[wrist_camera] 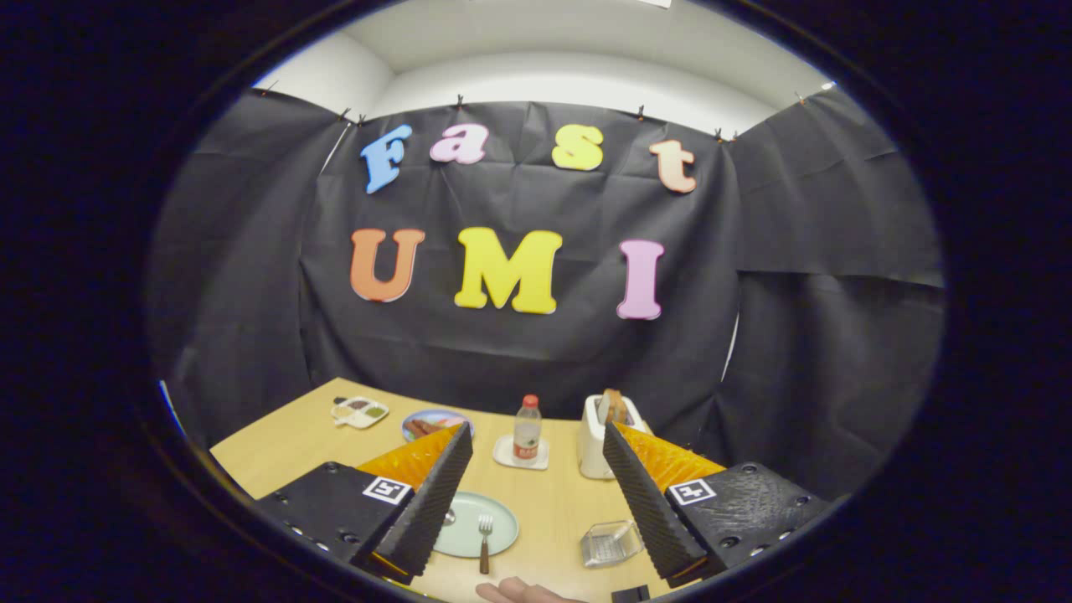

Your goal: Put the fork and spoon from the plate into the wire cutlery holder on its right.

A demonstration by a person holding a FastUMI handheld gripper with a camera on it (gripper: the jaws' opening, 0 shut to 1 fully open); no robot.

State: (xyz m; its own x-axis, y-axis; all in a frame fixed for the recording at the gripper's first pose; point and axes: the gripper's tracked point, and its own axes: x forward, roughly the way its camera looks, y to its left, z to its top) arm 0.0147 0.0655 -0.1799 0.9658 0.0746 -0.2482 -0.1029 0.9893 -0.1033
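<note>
We held the gripper high above the table with its jaws spread wide and nothing between them. The fork lay below and between the jaws, nearer the left one, on the pale green plate. Its tines pointed away from us and its dark handle ran back over the plate's near rim. The spoon was mostly hidden by the left jaw. The wire cutlery holder sat right of the plate, near the right jaw.
</note>
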